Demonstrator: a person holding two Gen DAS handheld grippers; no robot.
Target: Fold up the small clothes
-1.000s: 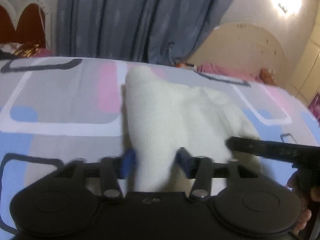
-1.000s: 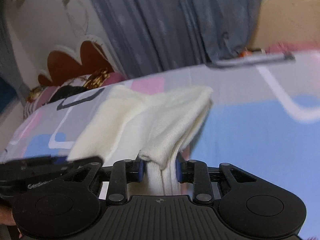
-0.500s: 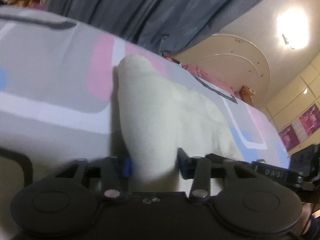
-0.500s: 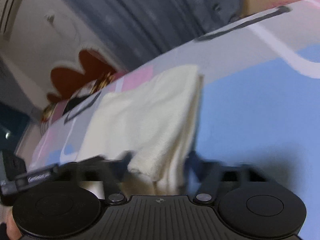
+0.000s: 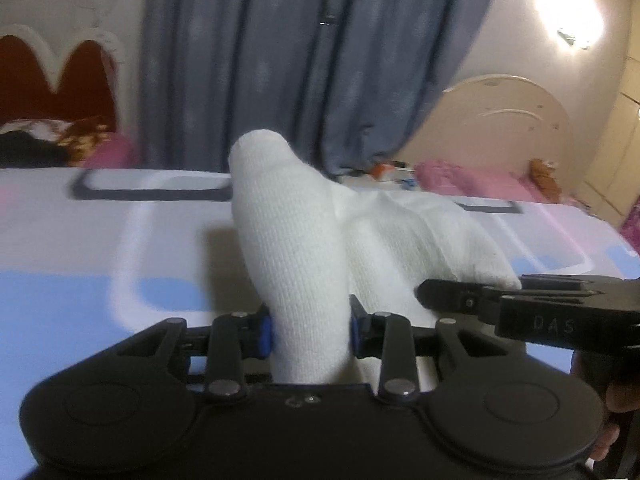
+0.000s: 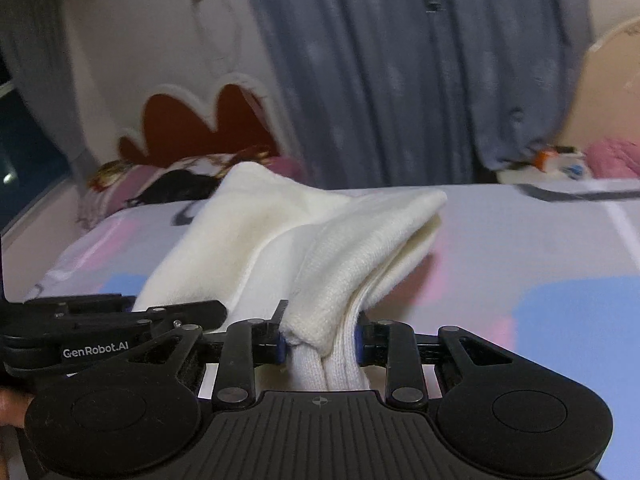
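Left wrist view: my left tongs [image 5: 309, 330] and right tongs [image 6: 320, 346] each pinch the soft, light cream knitted garment [image 5: 320, 236], lifted above the patterned bedsheet [image 5: 100, 240]; limp, best held at edges.

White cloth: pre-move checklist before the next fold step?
1. Left gripper shut on the cloth: ok.
2. Right gripper shut on the cloth: ok, several layers between the pads.
3. Cloth held off the bed: ok near the grippers; far end cannot tell.
4. Grippers apart, not touching: ok, though close.
5. Edges aligned for the fold: cannot tell, the cloth is bunched.
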